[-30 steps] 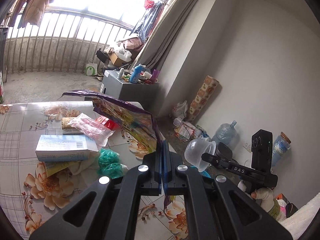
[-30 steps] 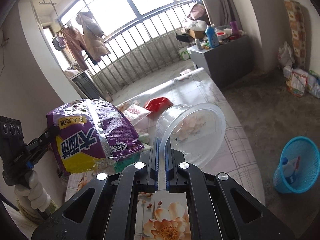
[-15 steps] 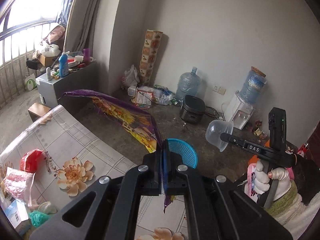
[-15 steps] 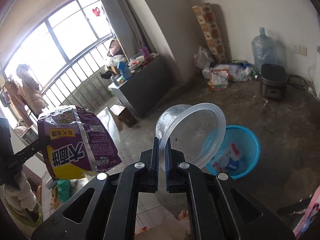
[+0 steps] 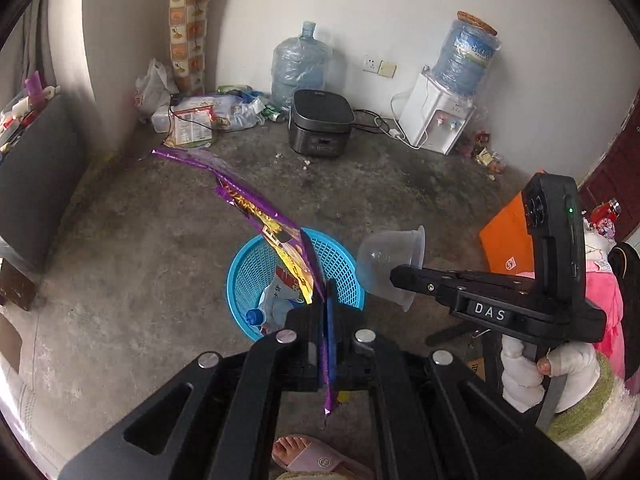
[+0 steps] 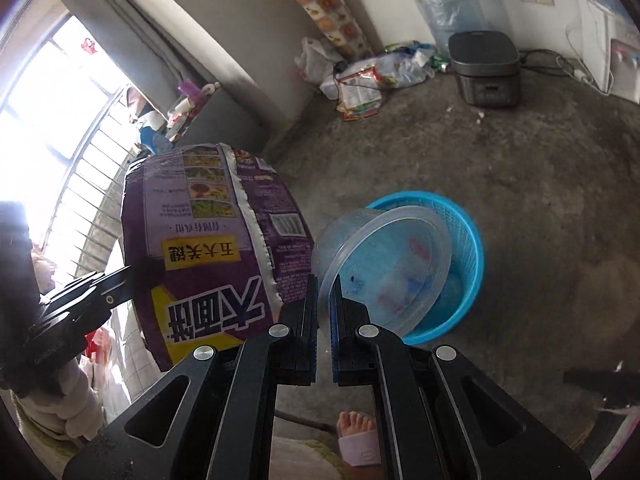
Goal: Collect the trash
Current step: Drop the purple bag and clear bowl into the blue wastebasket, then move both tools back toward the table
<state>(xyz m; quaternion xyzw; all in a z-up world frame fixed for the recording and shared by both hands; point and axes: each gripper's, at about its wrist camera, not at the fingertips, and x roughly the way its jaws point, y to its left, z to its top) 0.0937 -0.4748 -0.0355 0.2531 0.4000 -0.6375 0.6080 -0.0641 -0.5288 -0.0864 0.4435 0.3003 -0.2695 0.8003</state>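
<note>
Left gripper (image 5: 325, 292): clamped on purple noodle bag (image 5: 256, 208).
Right gripper (image 6: 324, 292): pinching clear plastic bowl (image 6: 384, 268) rim.
Below: blue basket (image 5: 244, 280).

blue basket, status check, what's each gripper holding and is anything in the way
Left gripper shut on purple snack bag. Right gripper shut on clear plastic bowl. Both over blue basket, trash already inside. Nothing in the way.

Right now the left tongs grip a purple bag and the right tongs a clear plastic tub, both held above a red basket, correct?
Nearly. The basket is blue, not red, as the left wrist view shows. The left tongs do grip the purple bag, the right tongs the clear tub.
</note>
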